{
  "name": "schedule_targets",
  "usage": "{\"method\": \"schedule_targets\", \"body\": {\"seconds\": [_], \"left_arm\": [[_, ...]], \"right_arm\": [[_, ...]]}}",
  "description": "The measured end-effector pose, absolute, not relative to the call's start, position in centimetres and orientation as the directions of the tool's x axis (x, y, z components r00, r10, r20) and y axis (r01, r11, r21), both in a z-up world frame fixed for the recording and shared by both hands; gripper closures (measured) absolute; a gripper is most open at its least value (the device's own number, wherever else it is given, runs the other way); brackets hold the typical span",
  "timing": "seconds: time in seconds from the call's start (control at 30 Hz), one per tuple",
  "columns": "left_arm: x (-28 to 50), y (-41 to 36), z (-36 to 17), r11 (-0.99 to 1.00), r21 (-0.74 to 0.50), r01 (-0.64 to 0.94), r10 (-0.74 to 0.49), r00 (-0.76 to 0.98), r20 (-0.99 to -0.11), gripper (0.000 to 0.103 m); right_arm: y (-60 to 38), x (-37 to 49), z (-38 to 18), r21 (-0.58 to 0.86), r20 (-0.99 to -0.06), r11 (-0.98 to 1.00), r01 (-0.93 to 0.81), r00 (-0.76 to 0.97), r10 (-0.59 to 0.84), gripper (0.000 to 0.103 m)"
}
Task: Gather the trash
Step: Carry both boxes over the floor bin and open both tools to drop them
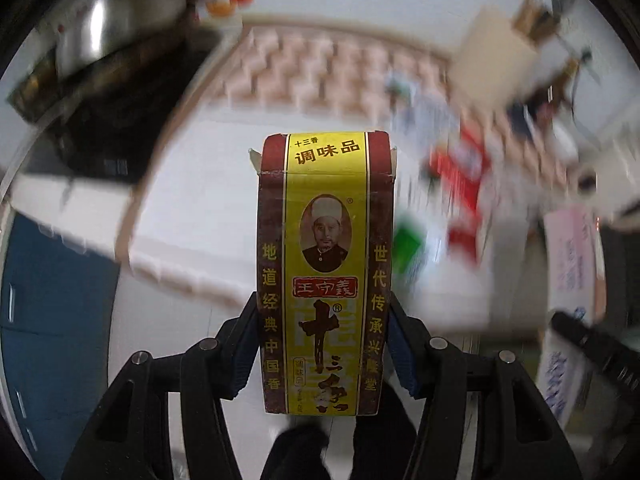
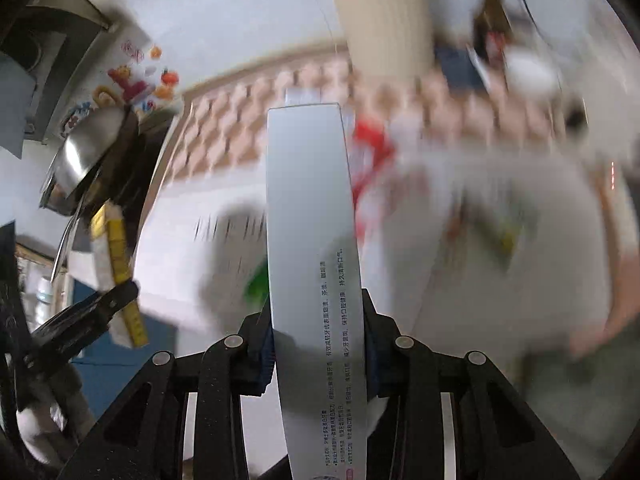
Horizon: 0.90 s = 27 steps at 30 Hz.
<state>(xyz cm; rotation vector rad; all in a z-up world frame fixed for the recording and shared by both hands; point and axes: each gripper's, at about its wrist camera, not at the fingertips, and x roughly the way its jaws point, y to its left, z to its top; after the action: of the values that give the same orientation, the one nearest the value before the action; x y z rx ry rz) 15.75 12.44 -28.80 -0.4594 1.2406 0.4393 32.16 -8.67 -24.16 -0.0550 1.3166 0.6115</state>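
My left gripper (image 1: 324,320) is shut on a yellow and brown spice box (image 1: 326,240) with Chinese print and a portrait, held upright above a white counter (image 1: 192,216). The box's top flap is open. My right gripper (image 2: 318,320) is shut on a long silver-white toothpaste box (image 2: 312,216) that stands up between the jaws. The left gripper with the yellow box also shows at the left edge of the right wrist view (image 2: 120,280). More litter, red (image 1: 464,184) and green (image 1: 408,244) packets, lies blurred on the counter to the right.
A steel pot lid (image 2: 84,148) on a dark stove sits at the left. A beige utensil holder (image 2: 384,20) stands at the back by a pink tiled wall (image 1: 332,68). Blue cabinet fronts (image 1: 52,320) lie below the counter. The background is motion-blurred.
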Motion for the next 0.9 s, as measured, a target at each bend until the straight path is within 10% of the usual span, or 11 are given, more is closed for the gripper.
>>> {"method": "schedule_targets", "body": {"seconds": [0.63,0.7,0.77,0.9], "left_arm": [[13.7,2.5,-81.6,0.814,-0.250,-0.524,-0.421,-0.235,-0.876,0.047],[13.6,1.7,-84.0,0.832,-0.236,-0.502,-0.400,-0.249,-0.882,0.036],[13.5,1.3,-85.1,0.830,-0.234,-0.507,-0.400,-0.246,-0.883,0.002],[12.3,1.5,-85.3,0.821,-0.183,-0.541,-0.352,-0.227,-0.908,0.001]], "right_arm": [[-15.8,15.9,-78.3,0.278,-0.890,0.958,-0.073,-0.396,0.228,0.066],[-15.9,15.6,-82.7,0.289,-0.871,0.955,-0.060,-0.431,0.236,0.066],[-15.3,15.5,-85.5,0.291,-0.864,0.953,-0.085,-0.451,0.224,0.065],[-15.0,15.5,-88.8,0.309,-0.835,0.949,-0.063,-0.496,0.239,0.049]]}}
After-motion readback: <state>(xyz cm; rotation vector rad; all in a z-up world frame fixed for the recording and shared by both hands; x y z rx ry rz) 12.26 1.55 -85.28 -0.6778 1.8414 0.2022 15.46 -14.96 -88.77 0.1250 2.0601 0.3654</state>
